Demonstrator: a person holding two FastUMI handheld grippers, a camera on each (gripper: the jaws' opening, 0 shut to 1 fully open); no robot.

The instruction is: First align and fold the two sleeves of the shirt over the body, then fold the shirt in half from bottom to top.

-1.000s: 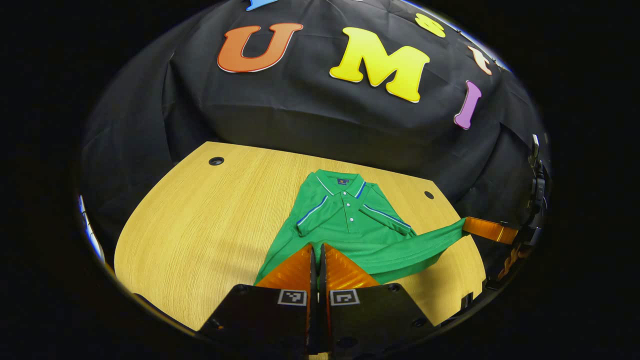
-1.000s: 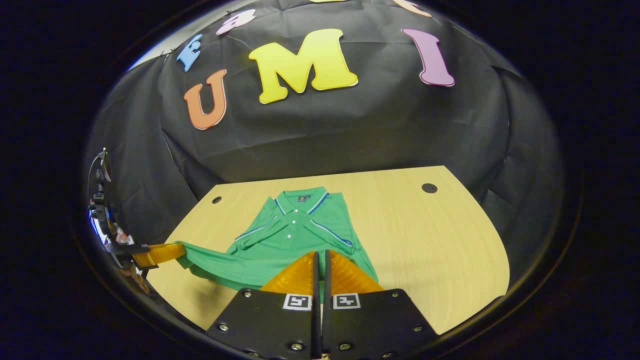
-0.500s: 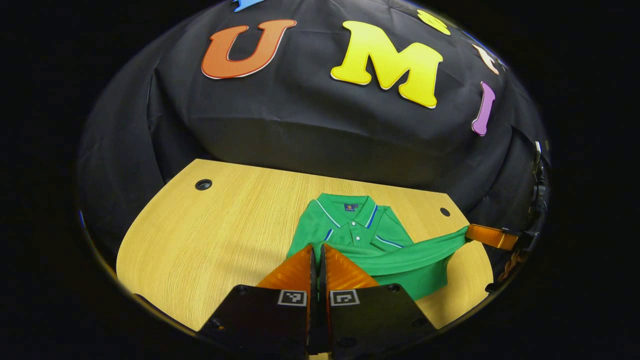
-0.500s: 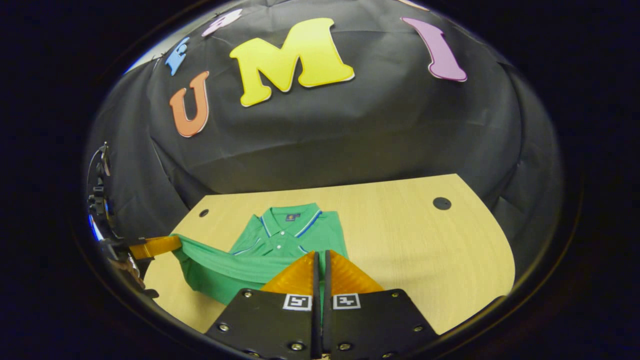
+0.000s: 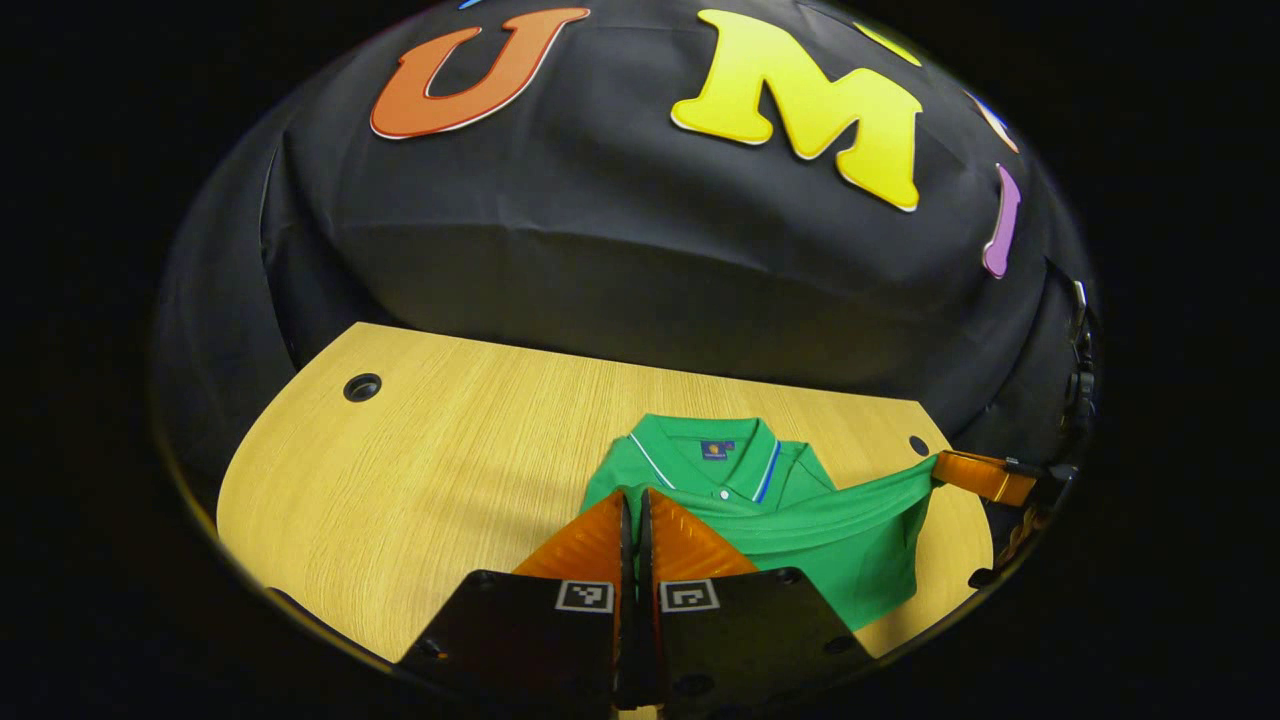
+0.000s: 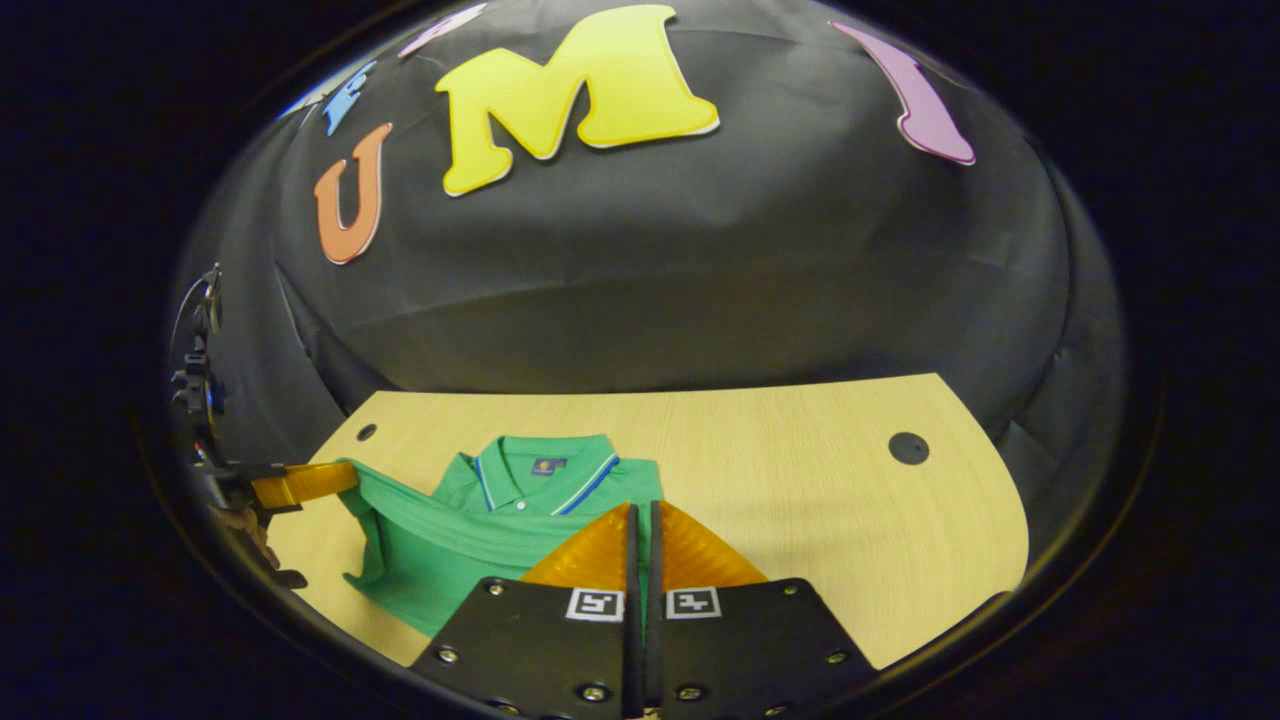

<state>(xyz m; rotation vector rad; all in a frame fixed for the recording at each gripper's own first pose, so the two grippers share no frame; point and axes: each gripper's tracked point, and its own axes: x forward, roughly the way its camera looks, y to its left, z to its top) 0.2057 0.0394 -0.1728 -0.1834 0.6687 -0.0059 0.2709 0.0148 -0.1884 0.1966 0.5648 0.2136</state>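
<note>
A green polo shirt (image 5: pixel 800 525) with blue-and-white trim lies on the wooden table (image 5: pixel 450 450). In the left gripper view my left gripper (image 5: pixel 633 492) is shut on the shirt's bottom hem, and the right gripper (image 5: pixel 942 464) pinches the hem's other corner at the right. The hem stretches taut between them, lifted just short of the collar (image 5: pixel 715 455). In the right gripper view my right gripper (image 6: pixel 640 505) is shut on the hem of the shirt (image 6: pixel 450 540), with the left gripper (image 6: pixel 348 473) holding its far corner. The lifted cloth hides the folded sleeves.
The table (image 6: pixel 800 500) has round cable holes (image 6: pixel 908 447) (image 5: pixel 362 387) near its back corners. Its back edge meets the black cloth wall close behind the collar (image 6: pixel 545 465). Bare wood lies on both sides of the shirt.
Both grippers have carried the hem up and forward toward the collar. The raised cloth now covers the sleeves and placket that showed a second ago.
</note>
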